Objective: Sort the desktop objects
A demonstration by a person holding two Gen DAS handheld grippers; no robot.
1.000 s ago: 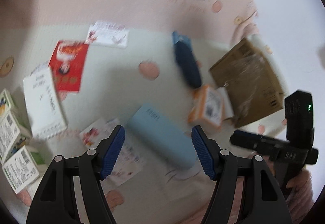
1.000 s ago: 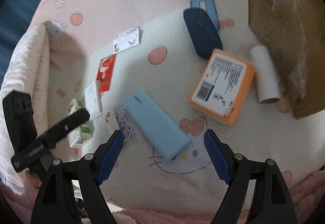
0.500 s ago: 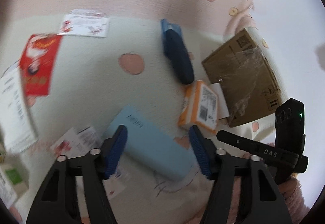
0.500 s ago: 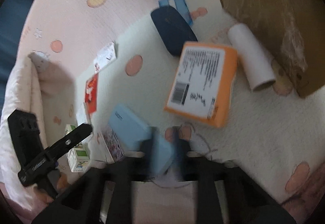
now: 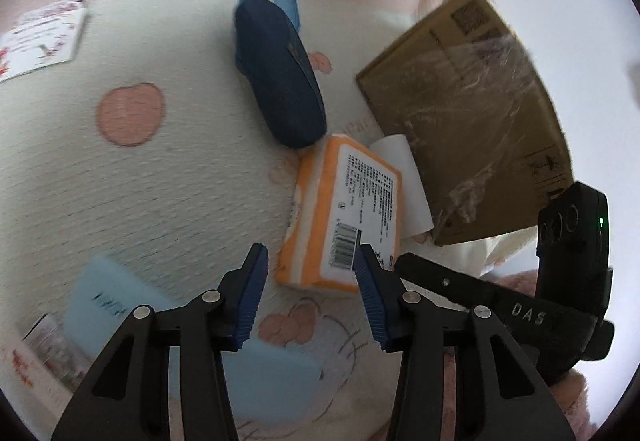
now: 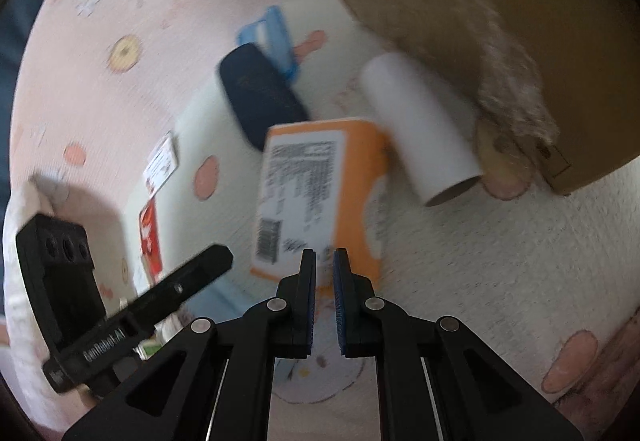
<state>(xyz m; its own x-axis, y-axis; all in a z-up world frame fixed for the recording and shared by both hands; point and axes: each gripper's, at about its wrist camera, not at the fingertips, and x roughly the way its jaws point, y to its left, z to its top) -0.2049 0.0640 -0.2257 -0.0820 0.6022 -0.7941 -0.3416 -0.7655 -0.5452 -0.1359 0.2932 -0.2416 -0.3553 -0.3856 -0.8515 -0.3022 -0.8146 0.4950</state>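
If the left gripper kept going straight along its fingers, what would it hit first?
Most likely the orange box: the open left gripper points at its near end, with only bare blanket between. Depth is hard to judge through the fisheye.

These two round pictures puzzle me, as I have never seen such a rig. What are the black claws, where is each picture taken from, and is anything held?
A person holds a two-finger claw in each hand; a fisheye camera on each looks along its fingers. The left view shows the left claw open over a patterned blanket; the right view shows the right claw almost shut, holding nothing. On the blanket lie an orange packet, a white paper roll, a dark blue case, a light blue box, some cards and a cardboard box. Nothing is held.
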